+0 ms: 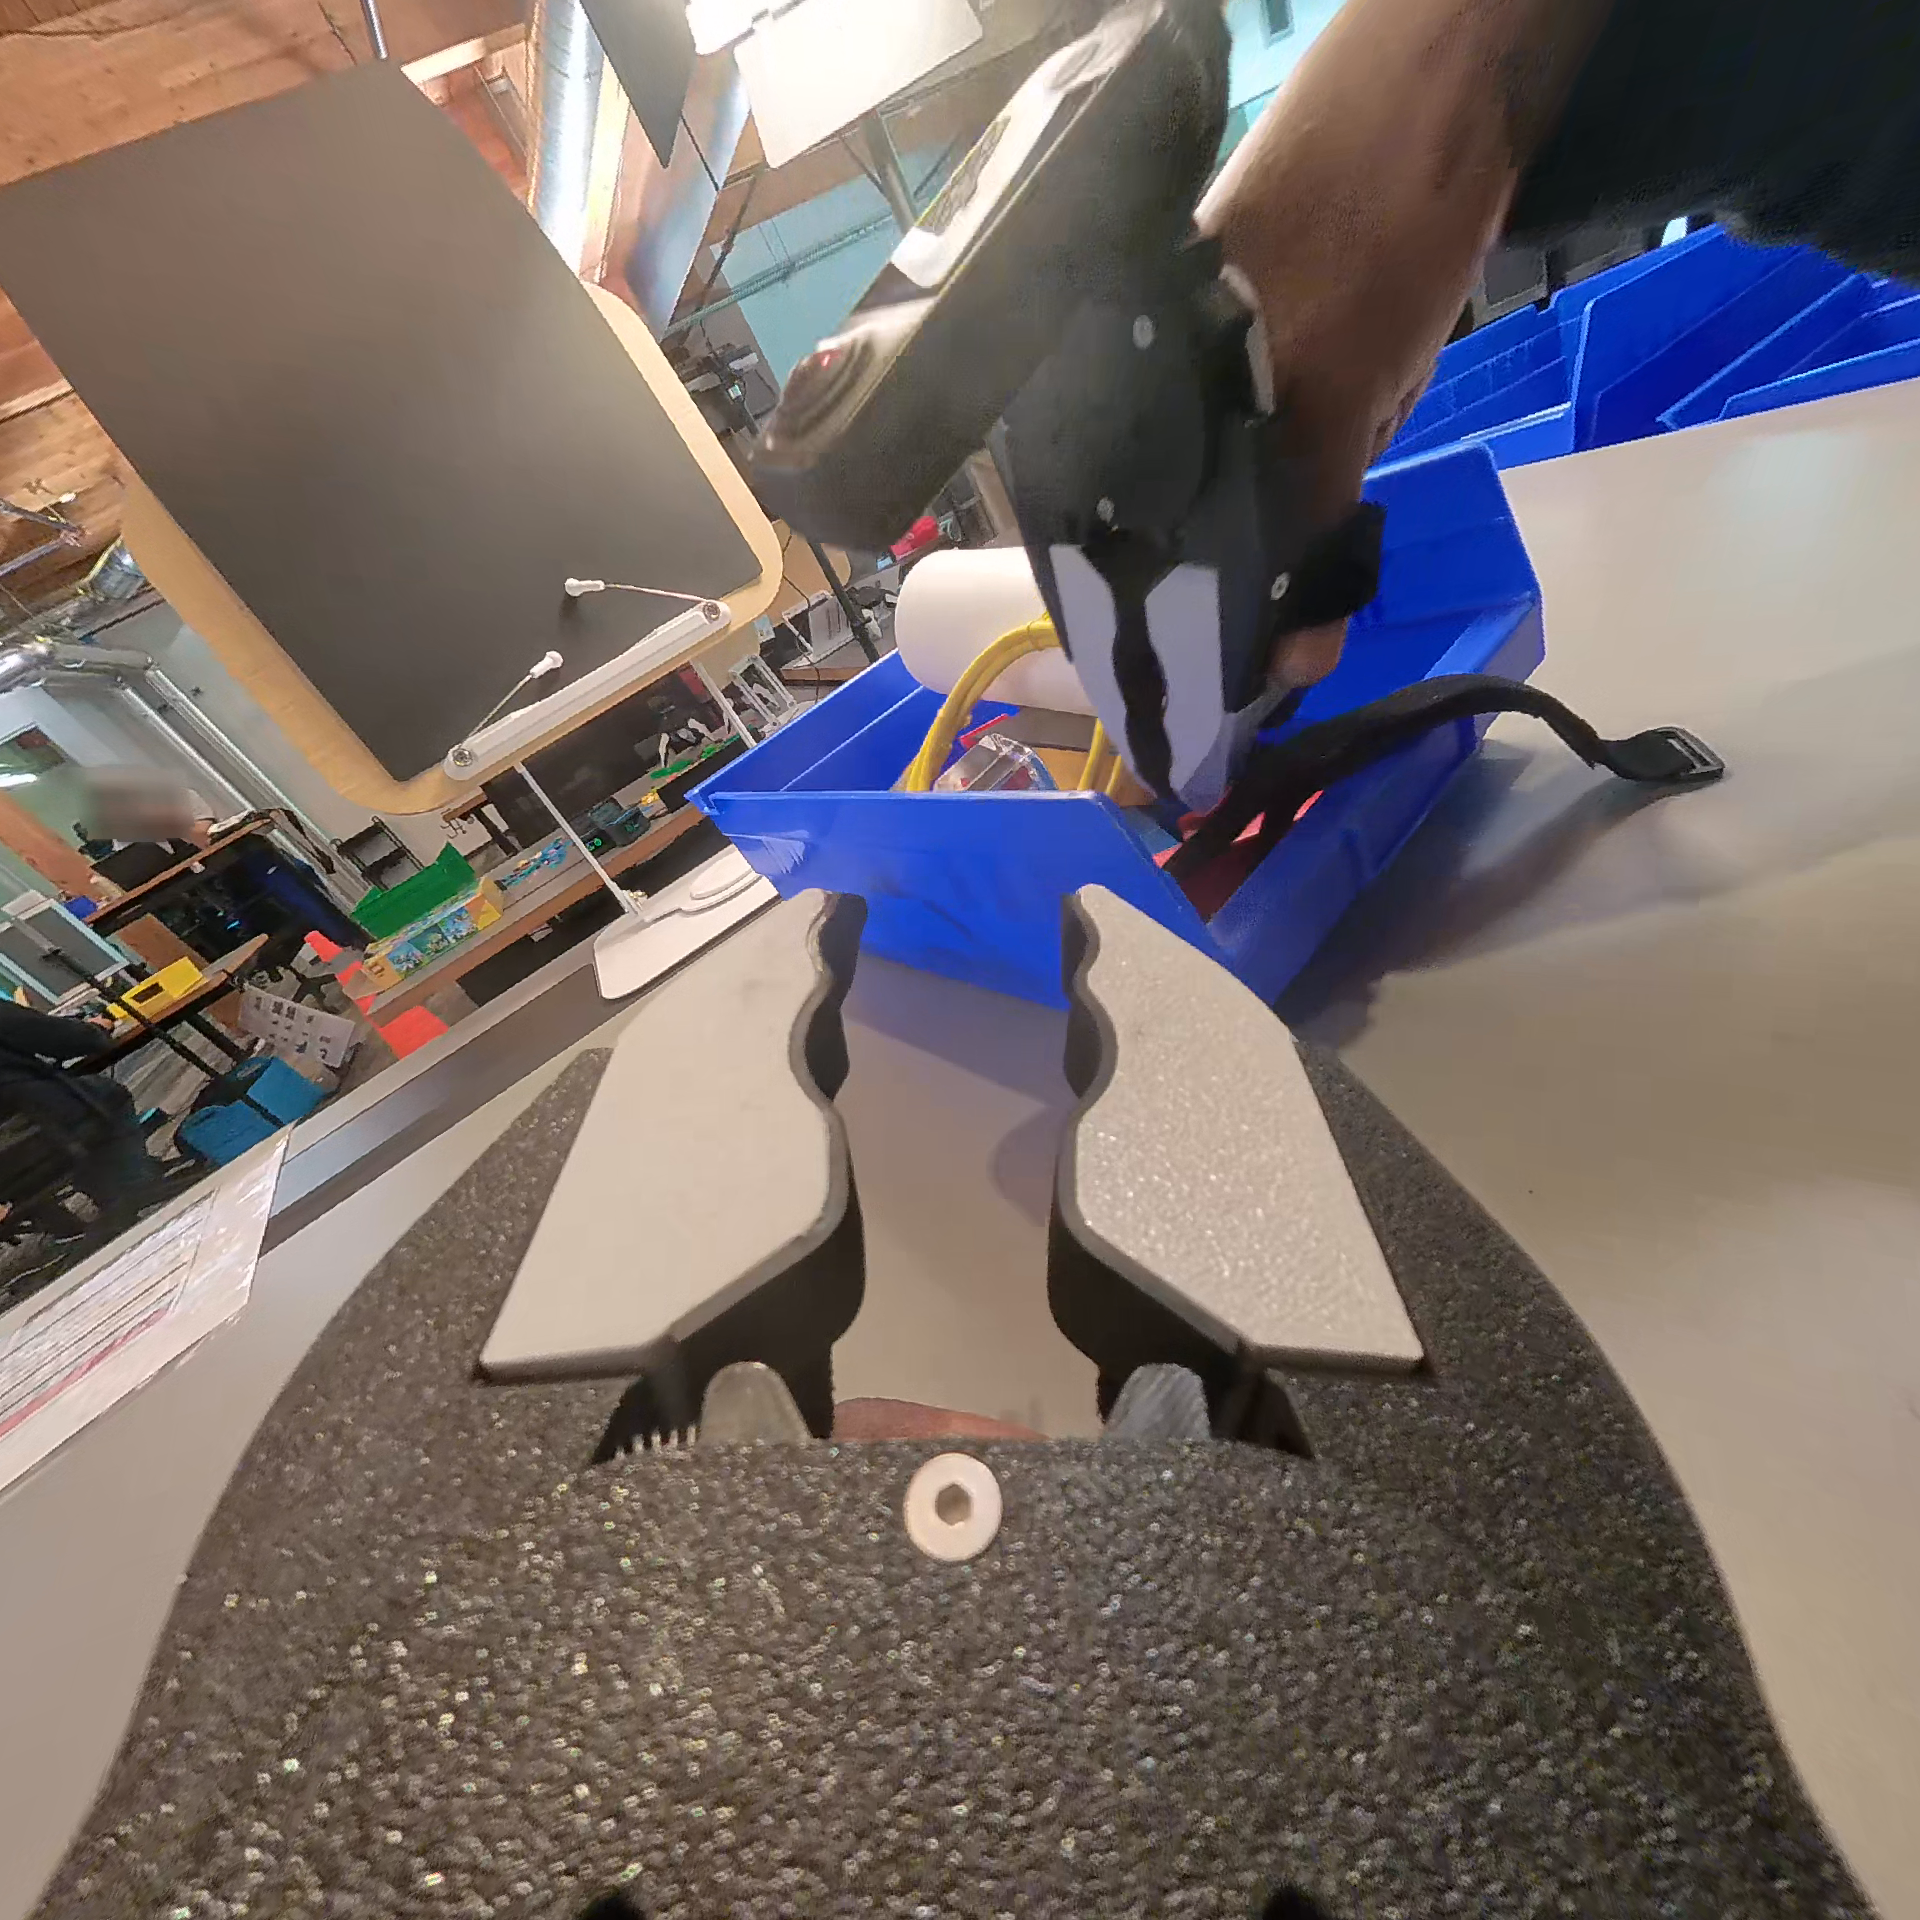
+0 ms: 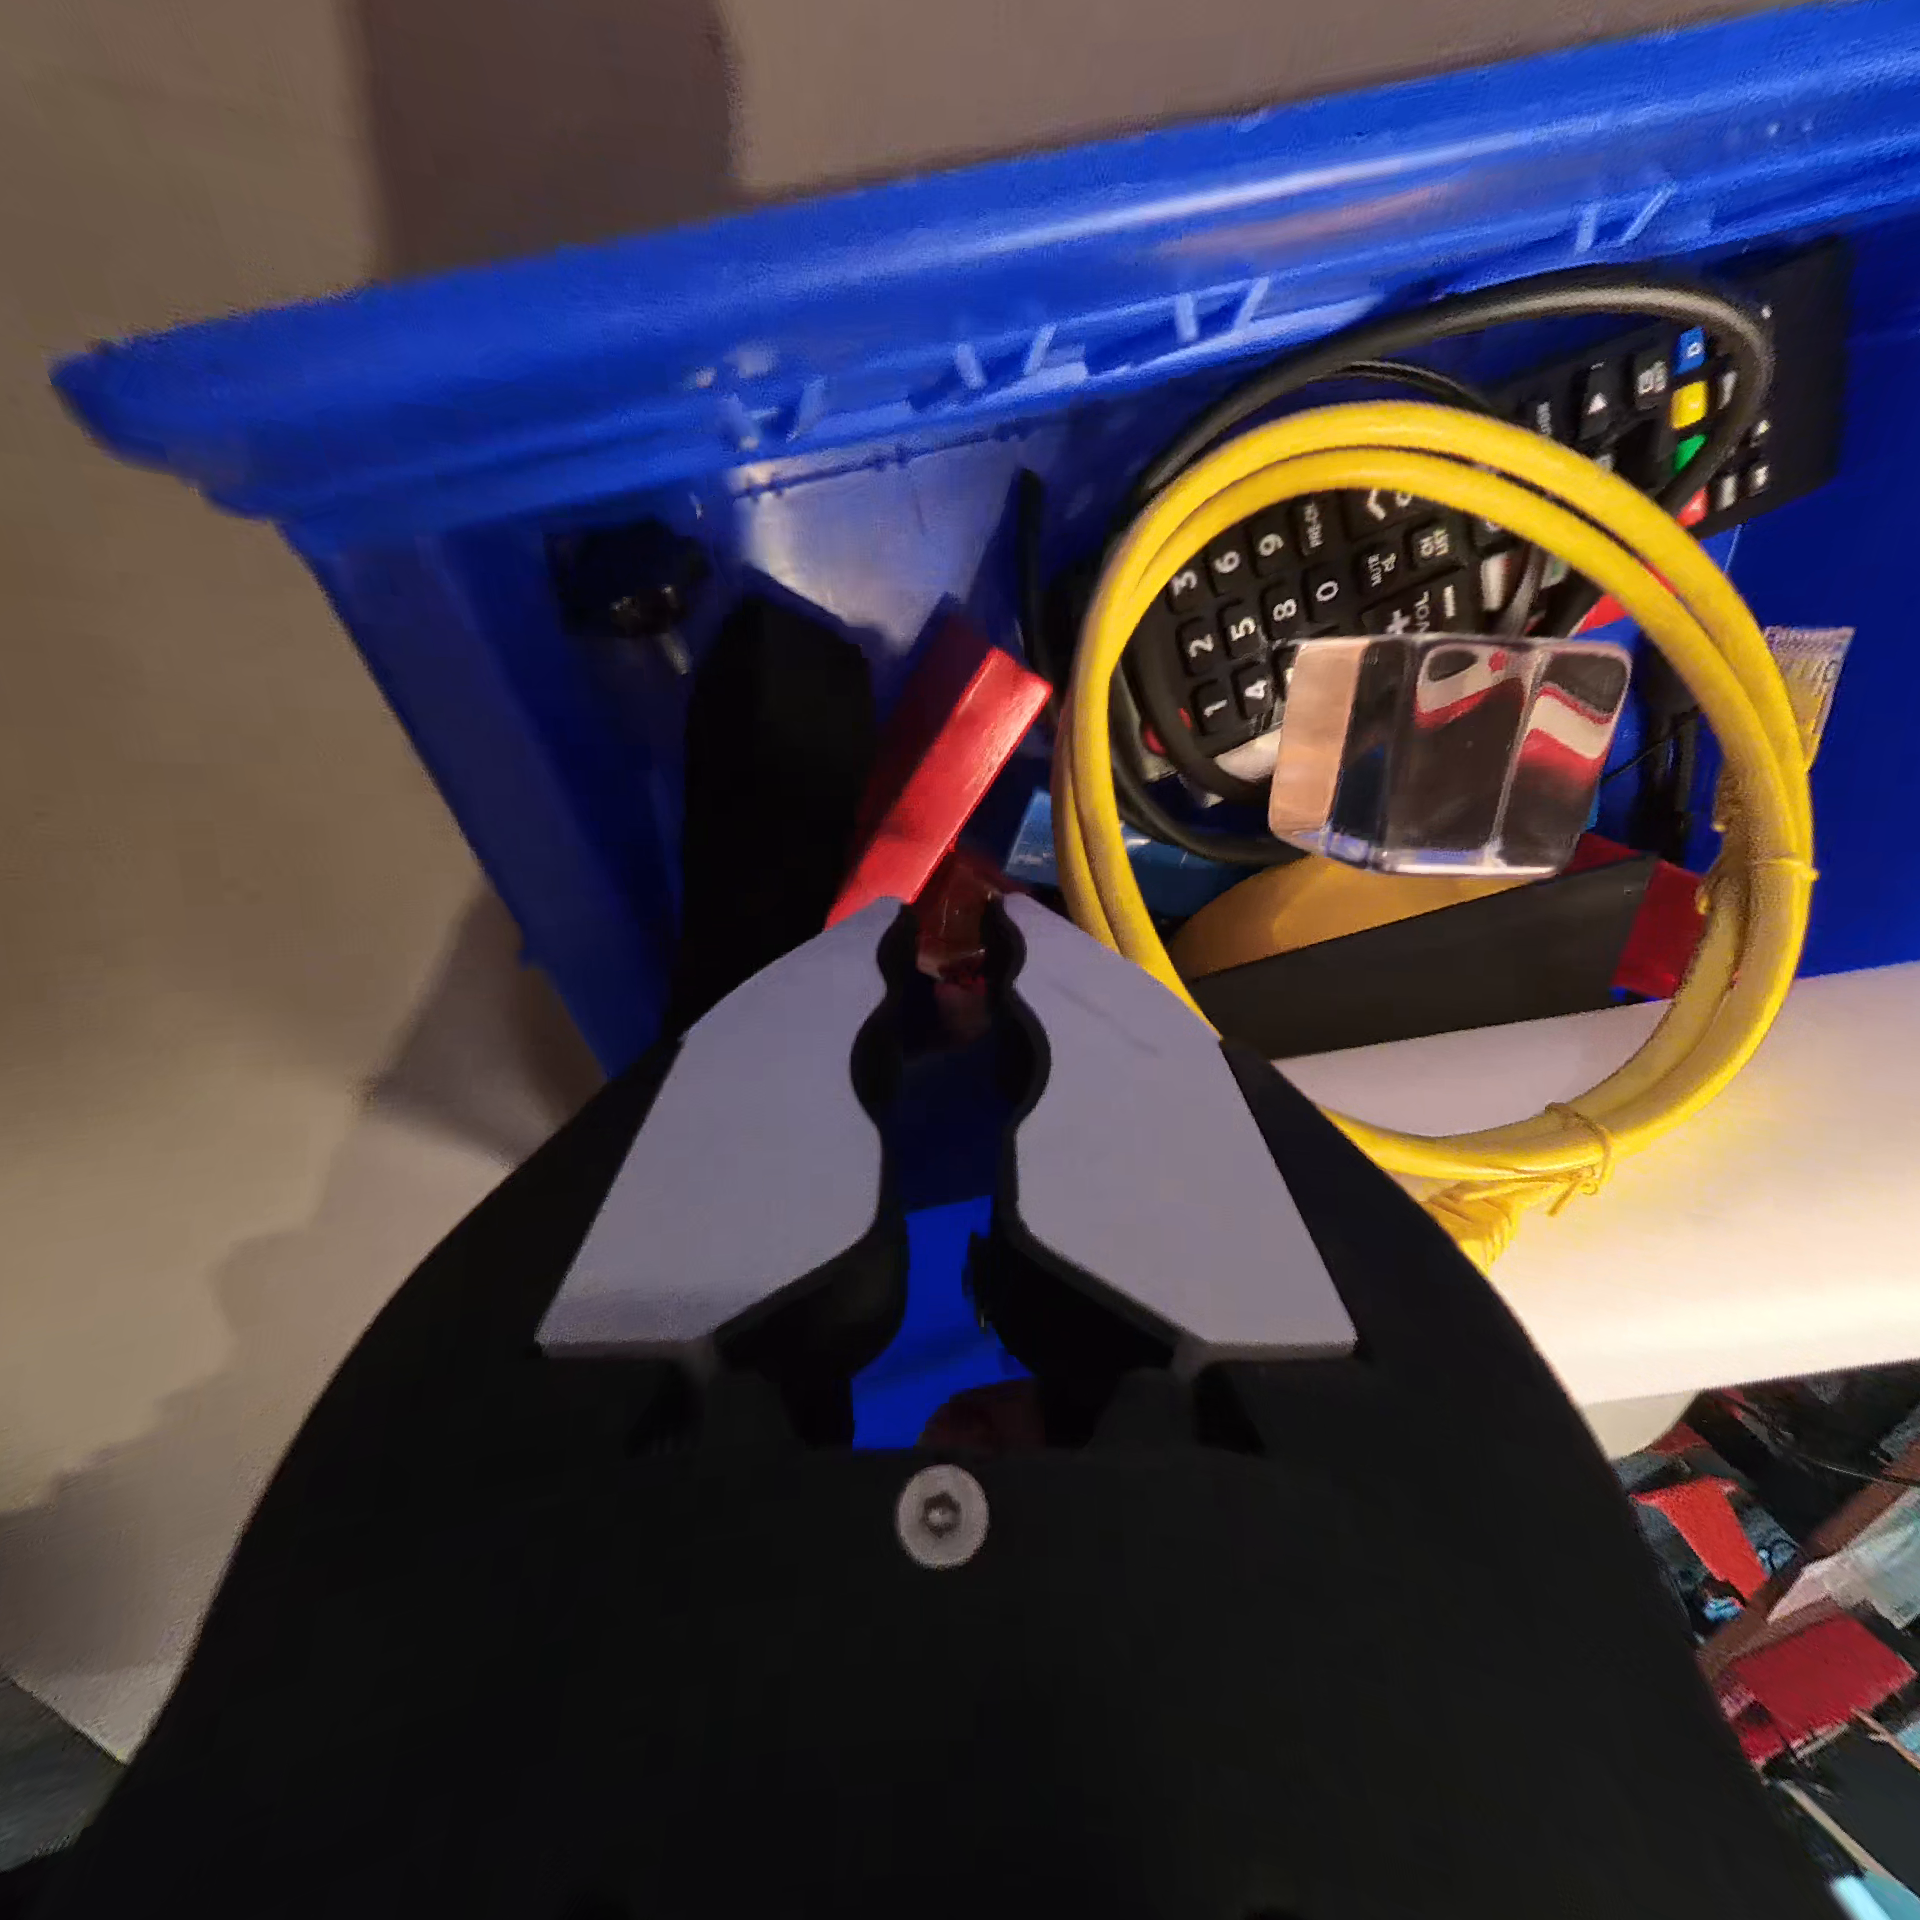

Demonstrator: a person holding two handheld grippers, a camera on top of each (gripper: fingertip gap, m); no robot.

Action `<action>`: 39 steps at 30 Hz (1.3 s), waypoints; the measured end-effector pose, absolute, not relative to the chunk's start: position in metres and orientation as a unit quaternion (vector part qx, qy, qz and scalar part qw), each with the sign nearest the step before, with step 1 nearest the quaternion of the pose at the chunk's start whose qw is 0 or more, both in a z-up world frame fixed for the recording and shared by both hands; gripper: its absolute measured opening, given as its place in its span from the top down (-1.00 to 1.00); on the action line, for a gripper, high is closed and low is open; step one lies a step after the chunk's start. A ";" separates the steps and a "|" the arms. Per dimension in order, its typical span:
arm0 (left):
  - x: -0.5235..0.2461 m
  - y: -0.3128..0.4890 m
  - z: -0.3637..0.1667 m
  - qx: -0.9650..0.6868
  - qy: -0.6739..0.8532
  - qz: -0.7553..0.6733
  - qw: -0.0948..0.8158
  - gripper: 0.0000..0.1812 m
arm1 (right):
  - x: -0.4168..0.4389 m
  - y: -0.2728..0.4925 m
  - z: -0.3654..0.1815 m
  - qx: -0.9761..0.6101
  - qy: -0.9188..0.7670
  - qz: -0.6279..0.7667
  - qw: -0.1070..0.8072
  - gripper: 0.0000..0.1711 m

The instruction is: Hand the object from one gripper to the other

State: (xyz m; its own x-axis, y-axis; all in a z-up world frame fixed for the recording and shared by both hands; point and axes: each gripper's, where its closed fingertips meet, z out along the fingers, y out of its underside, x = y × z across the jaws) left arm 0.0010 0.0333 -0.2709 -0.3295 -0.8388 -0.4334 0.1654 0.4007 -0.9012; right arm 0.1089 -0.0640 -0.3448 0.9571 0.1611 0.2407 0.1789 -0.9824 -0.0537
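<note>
My right gripper (image 2: 951, 914) reaches down into a blue bin (image 2: 935, 270). Its fingertips are nearly together and pinch a small dark red piece (image 2: 948, 940); I cannot tell what it is. A red bar (image 2: 951, 758) and a black strap (image 2: 774, 779) lie just beyond the tips. In the left wrist view a hand holds the right gripper (image 1: 1195, 790) tilted down into the bin (image 1: 935, 862). My left gripper (image 1: 951, 925) is open and empty, low over the grey table (image 1: 1662, 1039), just in front of the bin.
The bin also holds a coiled yellow cable (image 2: 1455, 1148), a clear block (image 2: 1444, 758), a black remote (image 2: 1299, 582) and a white roll (image 2: 1558, 1195). The strap (image 1: 1507, 707) trails out over the bin's rim onto the table. More blue bins (image 1: 1714, 343) stand behind; a black board (image 1: 364, 416) stands left. Tip to tip, the grippers are about 15 centimetres apart.
</note>
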 end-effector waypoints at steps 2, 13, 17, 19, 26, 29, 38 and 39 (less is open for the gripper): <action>0.000 0.032 -0.271 -0.254 0.658 -0.484 0.519 0.56 | 0.112 -0.058 -0.349 -0.990 -0.075 -0.110 0.038 0.87; -0.001 0.029 -0.273 -0.251 0.660 -0.484 0.517 0.57 | 0.105 -0.043 -0.359 -0.997 -0.027 -0.021 0.066 0.78; -0.001 0.028 -0.274 -0.250 0.662 -0.480 0.518 0.57 | 0.112 -0.043 -0.360 -0.997 -0.010 -0.030 0.064 0.78; -0.002 0.028 -0.274 -0.250 0.662 -0.479 0.520 0.57 | 0.112 -0.045 -0.361 -0.998 -0.008 -0.032 0.059 0.71; -0.003 0.026 -0.276 -0.251 0.663 -0.477 0.520 0.57 | 0.111 -0.045 -0.366 -0.997 -0.011 -0.042 0.058 0.65; -0.004 0.026 -0.277 -0.249 0.663 -0.475 0.522 0.58 | 0.110 -0.046 -0.369 -0.997 -0.016 -0.047 0.054 0.65; -0.002 0.041 -0.277 -0.278 0.654 -0.495 0.500 0.57 | 0.097 -0.045 -0.329 -0.982 -0.026 -0.096 0.159 0.57; -0.001 0.043 -0.276 -0.282 0.653 -0.496 0.498 0.57 | 0.090 -0.044 -0.322 -0.978 -0.036 -0.097 0.180 0.57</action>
